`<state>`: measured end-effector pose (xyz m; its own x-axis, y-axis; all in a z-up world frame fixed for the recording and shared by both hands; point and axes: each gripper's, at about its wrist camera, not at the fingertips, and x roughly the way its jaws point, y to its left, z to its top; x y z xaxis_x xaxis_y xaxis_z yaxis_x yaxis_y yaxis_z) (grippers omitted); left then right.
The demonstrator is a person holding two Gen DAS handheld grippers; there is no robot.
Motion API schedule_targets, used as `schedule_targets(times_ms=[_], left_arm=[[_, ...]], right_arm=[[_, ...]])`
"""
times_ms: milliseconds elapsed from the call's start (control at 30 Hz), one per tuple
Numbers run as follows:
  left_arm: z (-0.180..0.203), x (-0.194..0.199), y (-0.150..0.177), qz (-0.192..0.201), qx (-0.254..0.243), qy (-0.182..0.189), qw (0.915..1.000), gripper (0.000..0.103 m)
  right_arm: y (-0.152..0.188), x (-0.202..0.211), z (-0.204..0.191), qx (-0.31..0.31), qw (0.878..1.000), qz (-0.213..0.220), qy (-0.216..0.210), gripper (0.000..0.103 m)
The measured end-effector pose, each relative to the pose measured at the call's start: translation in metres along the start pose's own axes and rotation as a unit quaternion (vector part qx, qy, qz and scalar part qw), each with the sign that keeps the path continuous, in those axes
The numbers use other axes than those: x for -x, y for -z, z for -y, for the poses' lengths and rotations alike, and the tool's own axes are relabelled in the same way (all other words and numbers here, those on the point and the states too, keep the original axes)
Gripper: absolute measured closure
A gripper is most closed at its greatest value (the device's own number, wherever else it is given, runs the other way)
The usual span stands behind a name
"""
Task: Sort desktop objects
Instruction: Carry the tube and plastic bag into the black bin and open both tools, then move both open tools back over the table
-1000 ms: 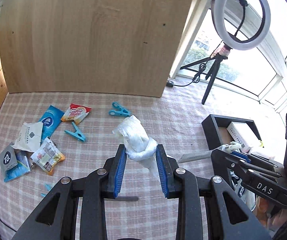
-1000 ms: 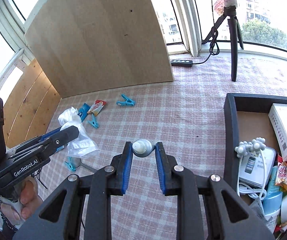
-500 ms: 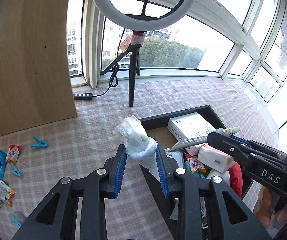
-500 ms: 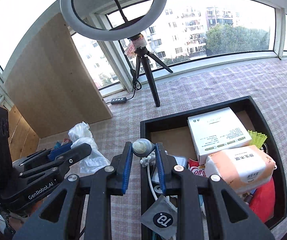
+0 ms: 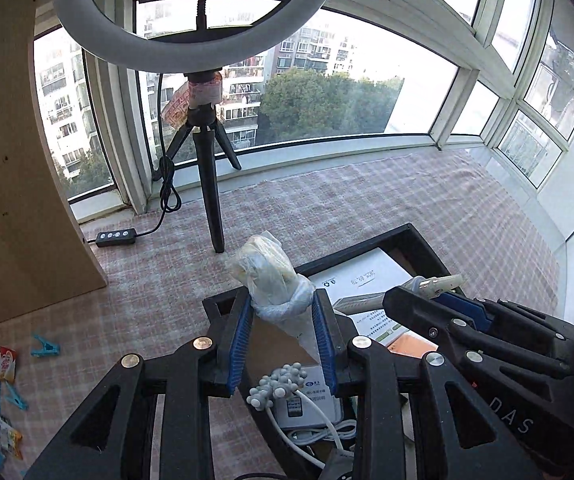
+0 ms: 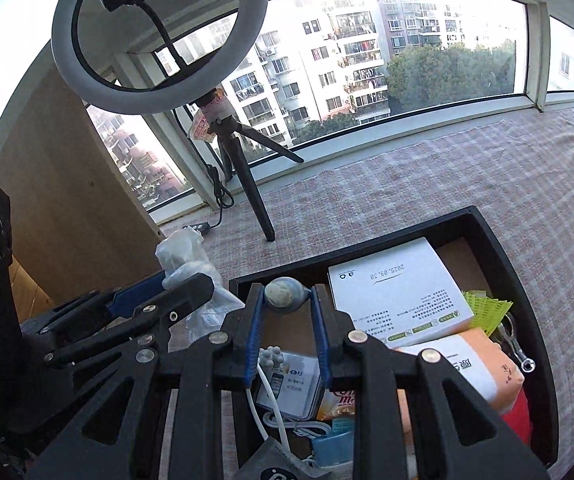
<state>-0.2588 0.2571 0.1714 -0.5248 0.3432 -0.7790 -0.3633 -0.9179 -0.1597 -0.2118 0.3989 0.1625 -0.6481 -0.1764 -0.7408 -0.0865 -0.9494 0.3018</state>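
Note:
My left gripper (image 5: 281, 308) is shut on a knotted white plastic bag (image 5: 273, 276) and holds it over the near left corner of the black storage box (image 5: 367, 246). My right gripper (image 6: 287, 300) is shut on a small grey tube by its rounded end (image 6: 285, 294), above the box's left part (image 6: 499, 240). The tube's white tip (image 5: 439, 282) shows in the left wrist view. The bag also shows at the left of the right wrist view (image 6: 185, 256). The box holds a white carton (image 6: 391, 284), an orange tissue pack (image 6: 479, 364), a charger with cable (image 6: 291, 380) and several small packets.
A ring light on a black tripod (image 5: 211, 184) stands behind the box, with its cable and switch (image 5: 117, 236) on the checked cloth. A wooden board (image 5: 11, 200) stands at the left. Blue clips (image 5: 45, 348) and snack packets (image 5: 7, 364) lie at the far left.
Both grippers have swung right from the scattered packets and clips to above the black box, carrying the bag and the tube. Both grips are unchanged.

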Motion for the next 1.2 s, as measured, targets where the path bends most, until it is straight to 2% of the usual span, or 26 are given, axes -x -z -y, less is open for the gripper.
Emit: schedule_targets(times_ms=[167, 233, 300, 500, 800, 1067, 1200], left_arm=[[-0.004, -0.016, -0.003, -0.015, 0.006, -0.002, 0.9999, 0.073], [-0.008, -0.023, -0.005, -0.032, 0.014, -0.004, 0.9994, 0.057], [-0.014, -0.025, -0.005, -0.036, 0.023, 0.003, 0.9991, 0.050], [-0.017, -0.017, -0.003, -0.026, 0.020, 0.002, 0.9995, 0.049], [-0.035, 0.006, 0.011, -0.018, 0.032, -0.007, 0.9993, 0.049], [-0.076, 0.044, 0.045, -0.012, 0.067, -0.036, 0.9970, 0.049], [-0.102, 0.064, 0.074, -0.014, 0.082, -0.066, 0.9943, 0.049]], right_arm=[[-0.002, -0.015, 0.006, -0.006, 1.000, -0.009, 0.005, 0.080], [-0.002, -0.018, 0.008, -0.008, 1.000, -0.014, 0.007, 0.079], [-0.002, -0.018, 0.010, -0.013, 1.000, -0.017, 0.012, 0.079], [-0.002, -0.013, 0.007, -0.006, 1.000, -0.014, 0.017, 0.072], [0.004, -0.009, -0.007, 0.003, 1.000, -0.025, 0.003, 0.067], [0.020, 0.000, -0.036, 0.033, 0.999, -0.035, -0.021, 0.057], [0.033, -0.002, -0.059, 0.065, 0.996, -0.051, -0.039, 0.053]])
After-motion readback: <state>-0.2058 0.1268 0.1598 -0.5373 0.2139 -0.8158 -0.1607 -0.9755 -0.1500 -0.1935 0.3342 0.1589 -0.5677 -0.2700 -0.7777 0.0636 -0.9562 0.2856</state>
